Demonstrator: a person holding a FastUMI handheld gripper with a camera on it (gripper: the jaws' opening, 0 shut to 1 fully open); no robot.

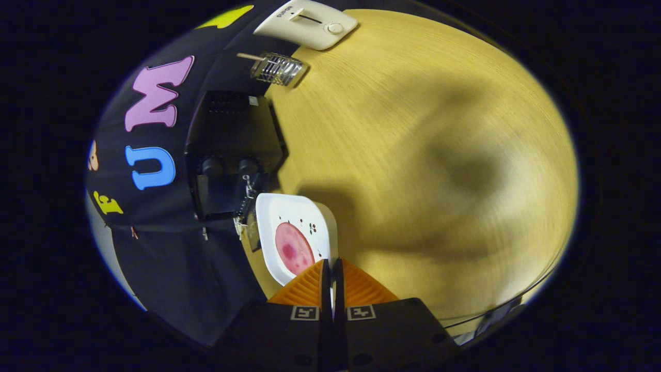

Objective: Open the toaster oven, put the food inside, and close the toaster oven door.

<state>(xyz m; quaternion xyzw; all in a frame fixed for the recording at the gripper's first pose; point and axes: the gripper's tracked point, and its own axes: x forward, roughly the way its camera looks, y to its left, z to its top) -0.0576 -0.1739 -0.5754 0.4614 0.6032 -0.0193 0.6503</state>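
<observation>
A white square plate carries a round pink slice of food. My gripper is shut on the plate's near rim, with the thin edge pinched between both fingers. The view is tilted, so the table stands almost on its side. Beyond the plate, right against its far edge, is the black toaster oven with two round knobs. Its dark front faces the plate, and a bit of wire rack shows there. I cannot tell for sure how far the door is open.
The light wooden table stretches wide to the right of the plate. Beyond the oven lie a wire grill with a wooden handle and a white pop-up toaster. The booth's black cloth wall stands behind the oven.
</observation>
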